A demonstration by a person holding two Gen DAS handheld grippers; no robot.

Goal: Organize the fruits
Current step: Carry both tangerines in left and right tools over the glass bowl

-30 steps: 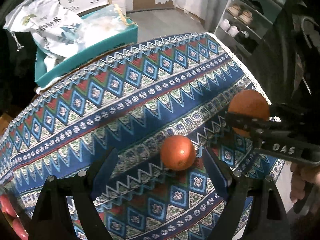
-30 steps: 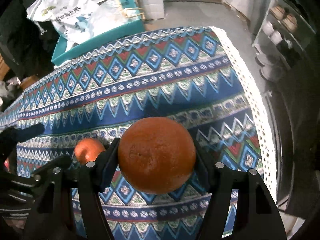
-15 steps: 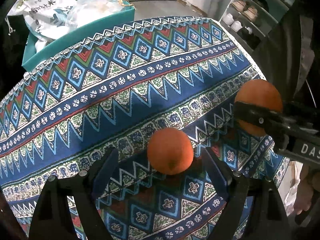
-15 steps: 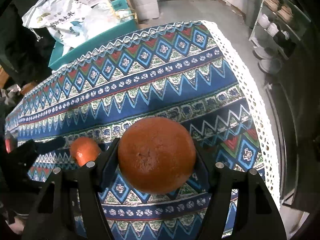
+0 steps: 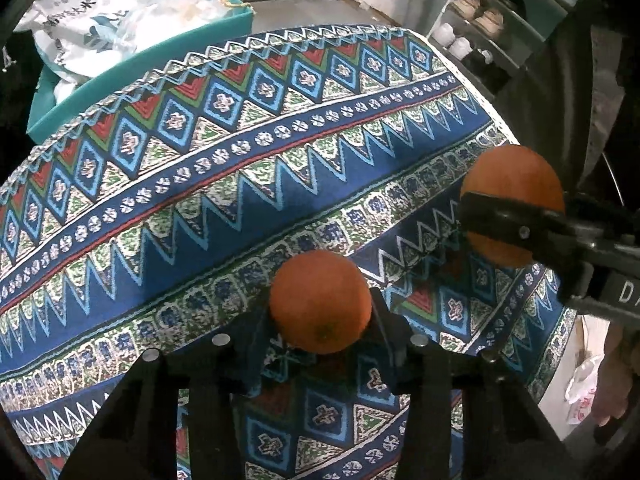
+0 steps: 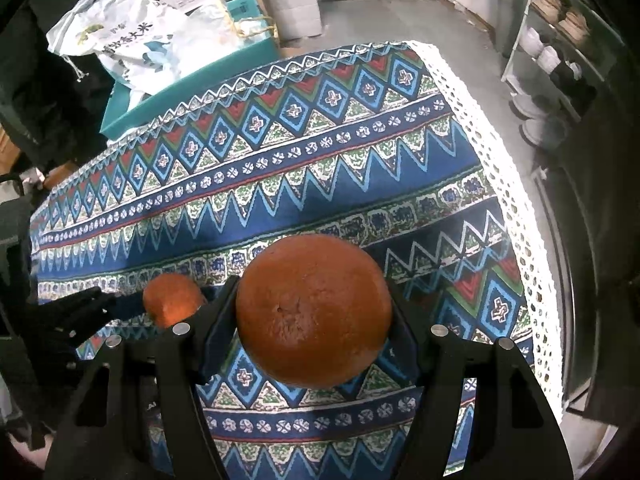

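While left tongs [image 5: 320, 316] pinch small orange [image 5: 320, 300]; right tongs [image 6: 314, 316] level, gripping big orange [image 6: 314, 308].

left black two-finger gripper [image 5: 320, 320] has its jaws clamped on a round orange fruit [image 5: 320, 300]; right black two-finger gripper [image 6: 314, 312] same deal, jaws pinching a bigger round orange fruit [image 6: 314, 308]

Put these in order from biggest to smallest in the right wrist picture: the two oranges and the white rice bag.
1. Orange in the right claw, though nearness inflates it.
2. White rice bag, far off, so probably bigger really.
3. Orange in the left claw.
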